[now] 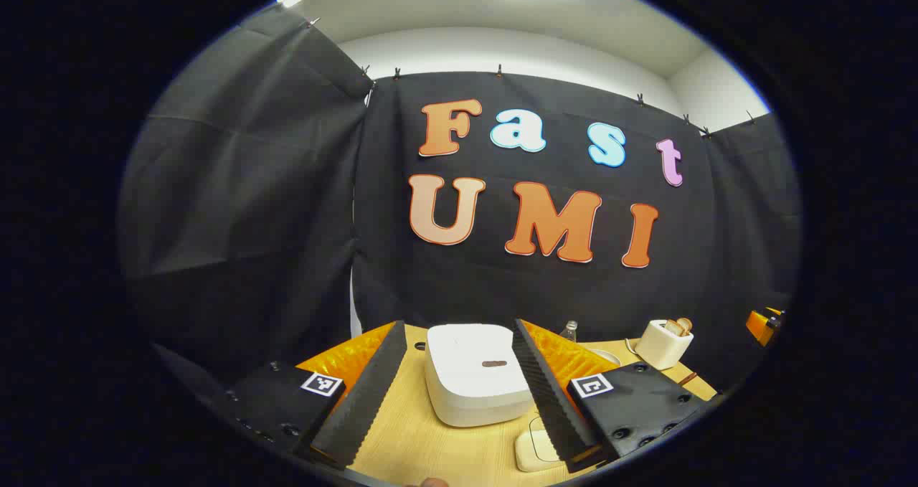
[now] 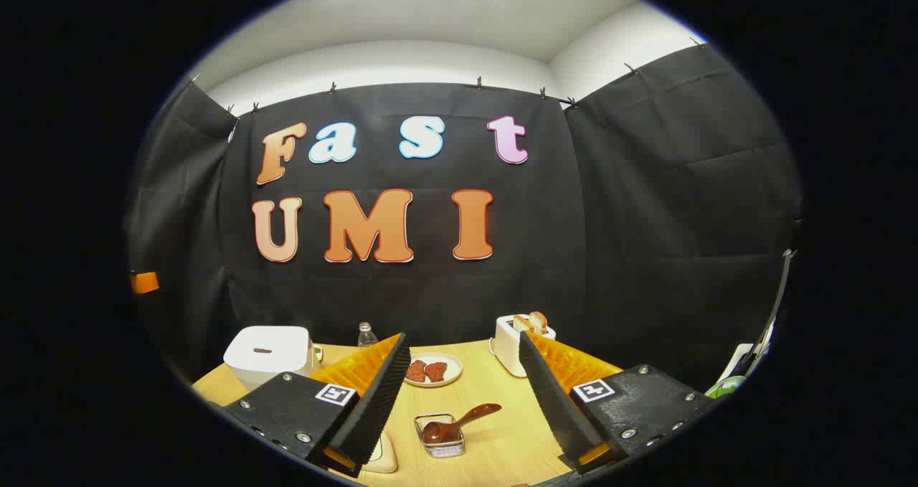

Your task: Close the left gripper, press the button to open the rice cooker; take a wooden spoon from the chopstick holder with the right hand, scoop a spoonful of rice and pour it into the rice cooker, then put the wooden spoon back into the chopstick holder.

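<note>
White square rice cooker (image 1: 477, 383) sits lid-closed on worktop (image 1: 430, 444). Dark brown wooden spoon (image 2: 459, 422) lies tilted in small wire basket holder (image 2: 441, 437).

The left gripper (image 1: 456, 386) is hovering with its jaws spread wide — both fingers are splaying outward toward the bottom of the left gripper view and converging slightly toward their tips. Nothing is sitting between the fingers, and neither finger is pressing on any surface. The right gripper (image 2: 462, 390) is holding the same posture in the right gripper view: jaws wide apart, fingers angling forward and slightly downward — no contact on either inner face. Both grippers are pointing roughly level, tilted a little downward.
</note>
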`<state>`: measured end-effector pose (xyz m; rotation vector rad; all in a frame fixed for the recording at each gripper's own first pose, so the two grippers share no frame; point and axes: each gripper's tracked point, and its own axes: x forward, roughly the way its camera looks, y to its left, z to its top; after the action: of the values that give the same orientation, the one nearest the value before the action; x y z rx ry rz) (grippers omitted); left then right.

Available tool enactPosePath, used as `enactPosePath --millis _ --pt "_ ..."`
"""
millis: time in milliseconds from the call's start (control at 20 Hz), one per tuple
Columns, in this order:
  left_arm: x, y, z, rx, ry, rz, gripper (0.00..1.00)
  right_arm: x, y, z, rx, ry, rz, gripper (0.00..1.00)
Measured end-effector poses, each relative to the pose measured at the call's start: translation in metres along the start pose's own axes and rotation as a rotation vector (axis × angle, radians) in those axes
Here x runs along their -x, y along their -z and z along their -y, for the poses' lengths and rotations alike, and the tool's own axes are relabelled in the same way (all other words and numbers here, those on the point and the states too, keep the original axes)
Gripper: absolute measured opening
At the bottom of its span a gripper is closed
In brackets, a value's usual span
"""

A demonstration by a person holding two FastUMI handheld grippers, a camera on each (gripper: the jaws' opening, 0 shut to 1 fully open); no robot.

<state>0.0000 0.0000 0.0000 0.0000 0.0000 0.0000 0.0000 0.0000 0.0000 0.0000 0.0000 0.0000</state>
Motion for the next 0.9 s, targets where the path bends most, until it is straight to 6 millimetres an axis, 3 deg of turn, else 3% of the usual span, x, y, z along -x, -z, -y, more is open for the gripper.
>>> enactPosePath --millis 100,150,350,550,900 --pt "0.002 -0.002 0.0 -0.001 -0.008 -0.005 1.0 0.0 -0.003 -0.001 0.018 -0.007 -0.003 0.99" --pt "0.002 -0.007 0.003 0.001 -0.005 0.004 1.0 0.001 -0.005 -0.003 0.026 -0.014 -0.005 0.95" --pt "0.003 -0.007 0.008 -0.021 0.0 0.008 1.0 0.003 -0.009 -0.008 0.052 -0.037 -0.002 0.95" --pt "-0.001 -0.002 0.027 -0.015 0.042 -0.003 1.0 0.003 -0.008 -0.003 0.05 -0.029 -0.007 0.95" --pt "-0.006 -0.003 0.034 -0.027 0.065 -0.005 1.0 0.002 -0.004 0.003 0.06 -0.011 -0.016 0.95"
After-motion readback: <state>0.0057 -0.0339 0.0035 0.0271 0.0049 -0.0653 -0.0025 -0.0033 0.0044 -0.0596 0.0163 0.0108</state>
